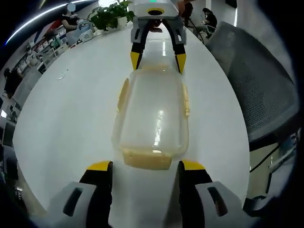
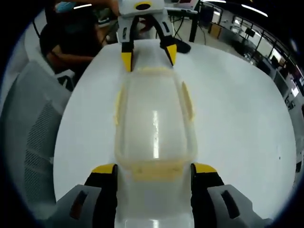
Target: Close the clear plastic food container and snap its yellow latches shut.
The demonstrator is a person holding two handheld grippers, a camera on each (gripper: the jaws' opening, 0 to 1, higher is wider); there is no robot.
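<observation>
Your container (image 1: 153, 118) is clear, glossy plastic with a bright streak of light along its smooth lid, and its latches (image 1: 146, 159) are a pale yellow, duller plastic. It sits on your table (image 1: 71, 118), a smooth white top with a soft sheen. The chair (image 1: 259, 95) beside you looks like grey woven mesh, though the lens edge blurs it.

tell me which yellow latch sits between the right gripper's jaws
The end latch on the container's short side nearest the right gripper. The long-side latches lie further out, and the opposite end latch sits by the left gripper.
</observation>
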